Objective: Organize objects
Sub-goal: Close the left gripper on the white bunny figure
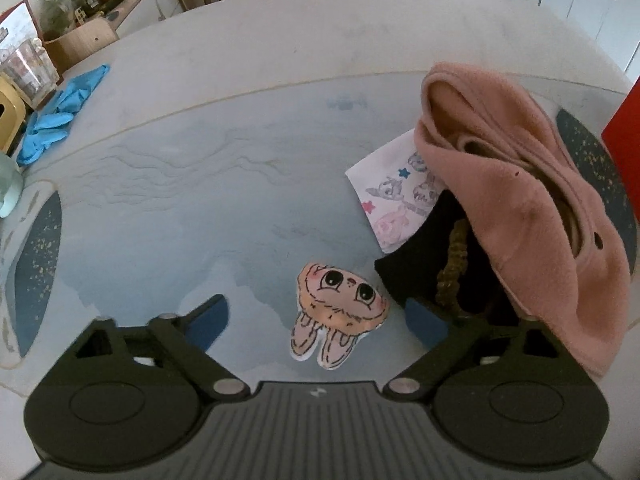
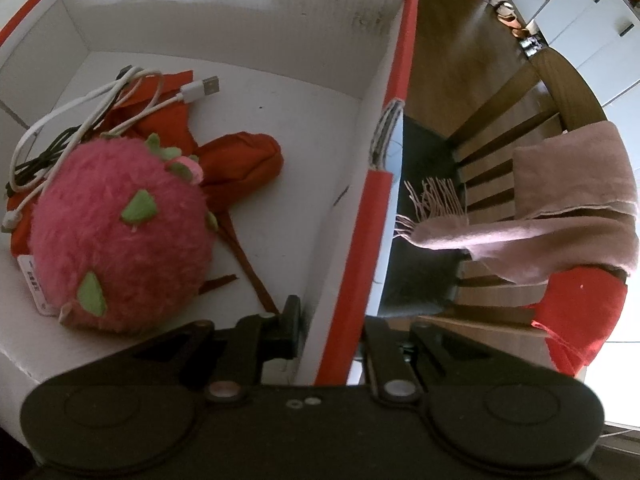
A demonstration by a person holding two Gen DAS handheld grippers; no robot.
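Left wrist view: your left hand-held gripper stands wide, its jaws on either side of the bunny cut-out, which lies flat on the bench; no pad touches it. At 2 o'clock from the cut-out lies a pink fleece over a printed cloth. Right wrist view: your right hand-held gripper is clamped narrow on the box wall; a pink plush and a white cable lie inside at 10 o'clock.

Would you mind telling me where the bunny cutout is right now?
In the left wrist view, the bunny cutout lies flat on the table, between the open left claw's fingers, just left of the black cloth.
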